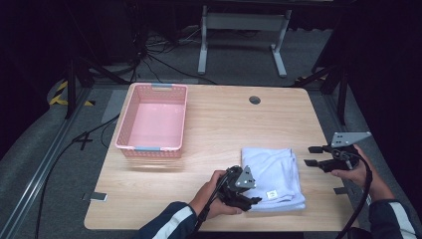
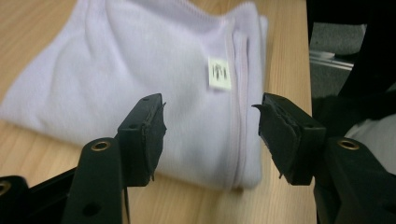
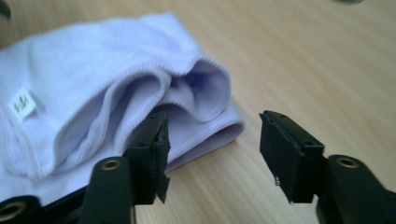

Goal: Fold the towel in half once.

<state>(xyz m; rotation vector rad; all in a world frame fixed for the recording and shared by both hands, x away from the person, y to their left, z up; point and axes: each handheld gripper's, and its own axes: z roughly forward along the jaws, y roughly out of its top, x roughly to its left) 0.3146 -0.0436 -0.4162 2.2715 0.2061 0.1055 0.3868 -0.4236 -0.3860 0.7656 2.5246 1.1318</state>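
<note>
Both grippers part-open, holding nothing: left gripper [image 1: 253,200] at towel [image 1: 272,177] near corner, right gripper [image 1: 311,156] just beside towel's right edge. Grip towel's folded layers together; basket [image 1: 153,147] waits well left of towel.

— High view: mounted above the near side of the table [image 1: 209,119], facing forward and down, far enough to take in the whole top and floor beyond.

— Gripper views?

— Low, close, looking along black jaws at the folded towel [image 2: 140,74]; left from its near edge, right from its right side. White label [image 3: 22,103] shared by all three.
</note>
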